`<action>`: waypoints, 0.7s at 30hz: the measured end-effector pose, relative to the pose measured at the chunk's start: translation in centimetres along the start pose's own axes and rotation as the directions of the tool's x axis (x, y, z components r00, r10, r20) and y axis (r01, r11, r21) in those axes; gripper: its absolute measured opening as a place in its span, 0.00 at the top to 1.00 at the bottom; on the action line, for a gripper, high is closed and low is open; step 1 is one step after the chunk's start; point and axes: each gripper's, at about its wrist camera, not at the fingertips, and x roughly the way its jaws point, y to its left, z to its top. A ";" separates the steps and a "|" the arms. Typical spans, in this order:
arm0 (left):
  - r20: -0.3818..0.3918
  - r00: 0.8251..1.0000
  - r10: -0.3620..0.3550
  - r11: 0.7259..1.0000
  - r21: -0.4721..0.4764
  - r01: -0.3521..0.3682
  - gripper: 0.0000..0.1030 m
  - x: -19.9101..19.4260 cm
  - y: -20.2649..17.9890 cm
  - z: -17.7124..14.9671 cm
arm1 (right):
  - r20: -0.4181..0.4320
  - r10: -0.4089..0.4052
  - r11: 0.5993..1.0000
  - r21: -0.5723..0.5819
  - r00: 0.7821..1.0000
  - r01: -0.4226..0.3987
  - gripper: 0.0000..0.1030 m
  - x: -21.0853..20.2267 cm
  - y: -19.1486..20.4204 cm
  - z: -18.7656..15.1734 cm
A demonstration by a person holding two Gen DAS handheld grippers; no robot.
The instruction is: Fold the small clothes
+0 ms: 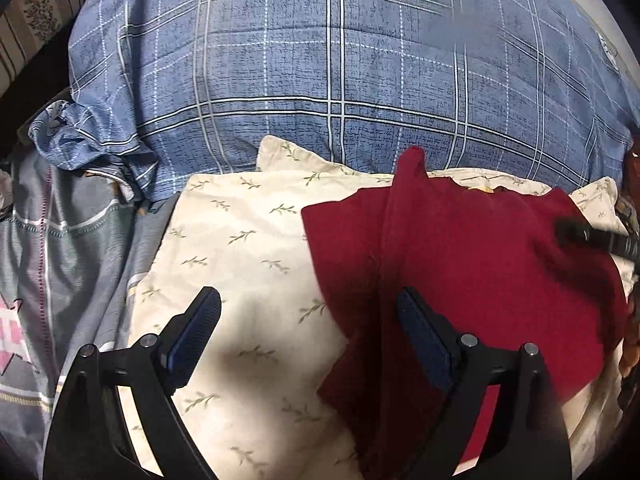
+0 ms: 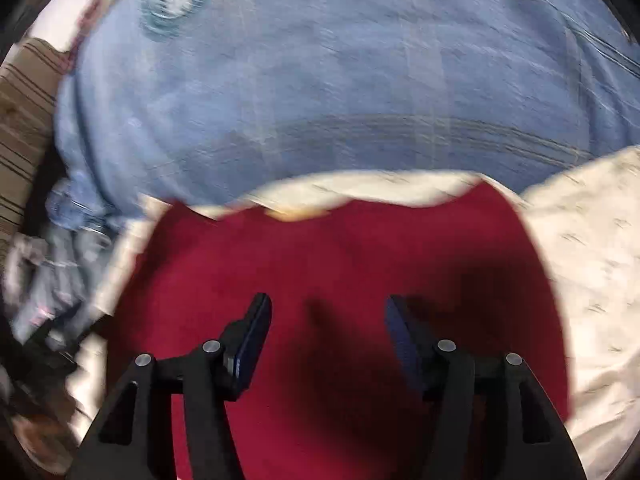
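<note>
A dark red garment (image 1: pixel 472 264) lies on a cream leaf-print cloth (image 1: pixel 240 240). A raised fold runs up its left part to a point at the top. My left gripper (image 1: pixel 308 304) is open and empty; its right finger is over the garment's left edge, its left finger over the cream cloth. In the right wrist view, which is blurred, the red garment (image 2: pixel 340 248) fills the lower middle. My right gripper (image 2: pixel 328 304) is open and empty just above it. The right gripper's finger tip (image 1: pixel 592 236) enters the left wrist view at the right edge.
A large blue plaid pillow (image 1: pixel 340 80) with a round emblem lies behind the cream cloth and also shows in the right wrist view (image 2: pixel 320 80). Grey-blue bedding (image 1: pixel 68 248) lies at the left. A striped fabric surface (image 1: pixel 24 28) is at the far left.
</note>
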 end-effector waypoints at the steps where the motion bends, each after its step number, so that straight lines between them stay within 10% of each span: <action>1: 0.003 1.000 -0.002 1.000 -0.005 0.002 0.12 -0.2 0.1 -0.3 | -0.001 0.024 0.999 -0.022 1.000 -0.024 0.41 0.5 1.4 0.4; 12: -0.033 0.995 -0.093 0.992 -0.091 0.090 0.12 -0.4 2.0 -3.0 | -0.114 0.181 0.983 -0.012 0.977 -0.184 0.42 11.0 8.9 4.2; 14: -0.024 0.994 -0.107 0.989 -0.100 0.104 0.12 -0.4 2.2 -3.2 | -0.152 0.139 0.988 -0.044 0.979 -0.147 0.54 12.7 9.8 4.2; 15: -0.021 0.993 -0.114 0.988 -0.105 0.111 0.12 -0.4 2.3 -3.3 | -0.158 0.099 0.990 -0.086 0.983 -0.113 0.88 12.9 10.3 4.2; 16: -0.018 0.992 -0.124 0.986 -0.113 0.121 0.12 -0.3 2.4 -3.4 | -0.154 0.076 0.986 -0.132 0.985 -0.097 0.94 12.9 11.0 4.0; 21: -0.010 0.987 -0.157 0.977 -0.146 0.154 0.12 0.2 3.0 -3.6 | -0.112 0.078 0.971 -0.217 0.991 -0.101 0.94 12.3 13.2 3.9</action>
